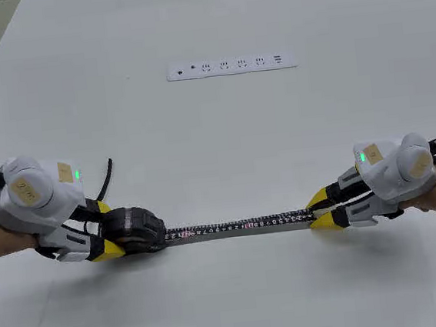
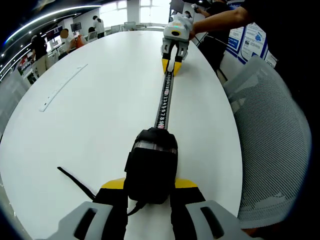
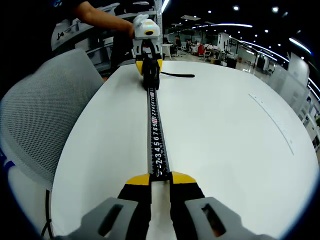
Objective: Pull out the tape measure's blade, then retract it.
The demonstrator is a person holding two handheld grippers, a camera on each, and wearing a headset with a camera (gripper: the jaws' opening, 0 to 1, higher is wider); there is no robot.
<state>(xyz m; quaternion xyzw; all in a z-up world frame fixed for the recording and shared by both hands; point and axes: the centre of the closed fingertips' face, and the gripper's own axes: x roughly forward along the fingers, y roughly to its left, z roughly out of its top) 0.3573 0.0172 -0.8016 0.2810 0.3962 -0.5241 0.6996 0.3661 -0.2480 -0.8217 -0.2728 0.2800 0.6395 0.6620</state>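
Clamping the tape measure case (image 1: pixel 135 229) in the left gripper (image 1: pixel 108 229), jaws shut around it, down on the white table (image 1: pixel 216 148). Laying the blade (image 1: pixel 239 225) flat on the tabletop, numbers up, long axis straight across, tip pointing right. Pinching that tip in the right gripper (image 1: pixel 319 209), closed on it. Judging the pull about done: hold the case firm, feed the tip back in line, no snapping.

Quick tally from my feed: I count one desk (image 1: pixel 224 147), one tape measure (image 1: pixel 133 229) with one blade (image 1: pixel 239 225), two grippers (left gripper (image 1: pixel 110 229) on the tape measure, right gripper (image 1: pixel 317 213) along from it), one white strip (image 1: pixel 231 65) well beyond the tape measure, and one mesh chair (image 2: pixel 270 140) off to its side.
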